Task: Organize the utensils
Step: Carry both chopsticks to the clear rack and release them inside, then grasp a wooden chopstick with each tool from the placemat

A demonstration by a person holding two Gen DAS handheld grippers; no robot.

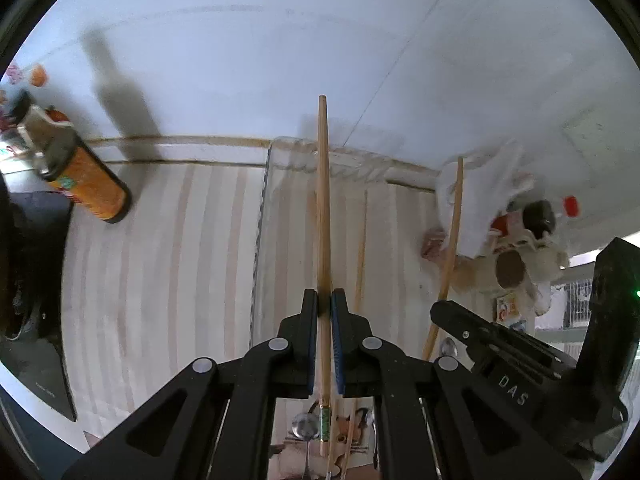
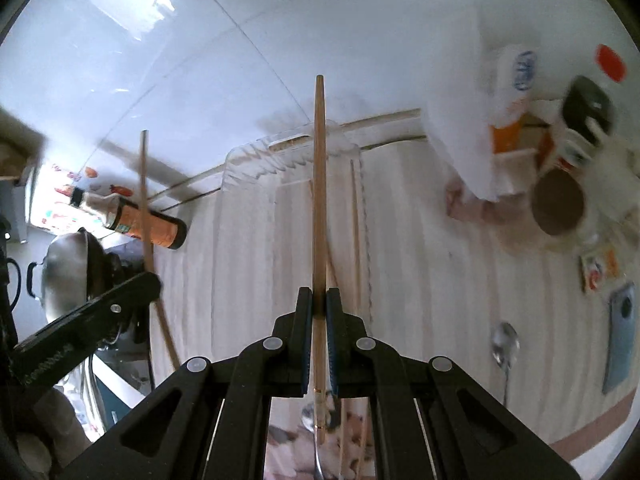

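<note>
My left gripper (image 1: 324, 300) is shut on a wooden chopstick (image 1: 322, 200) that points forward over a clear plastic tray (image 1: 260, 216). My right gripper (image 2: 319, 298) is shut on a second wooden chopstick (image 2: 319, 184), also held above the clear tray (image 2: 224, 216). More chopsticks lie in the tray (image 1: 361, 248) (image 2: 355, 232). The right gripper and its chopstick (image 1: 451, 248) show at the right of the left wrist view. The left gripper's chopstick (image 2: 145, 200) shows at the left of the right wrist view. Spoons (image 2: 505, 346) (image 1: 304, 426) lie on the striped cloth.
An orange bottle (image 1: 86, 180) (image 2: 152, 226) stands at the left by the wall. Bottles and a cup (image 2: 556, 208) crowd the right back corner. A blue phone (image 2: 620, 340) lies at the right. A wok (image 2: 68, 264) sits at the left.
</note>
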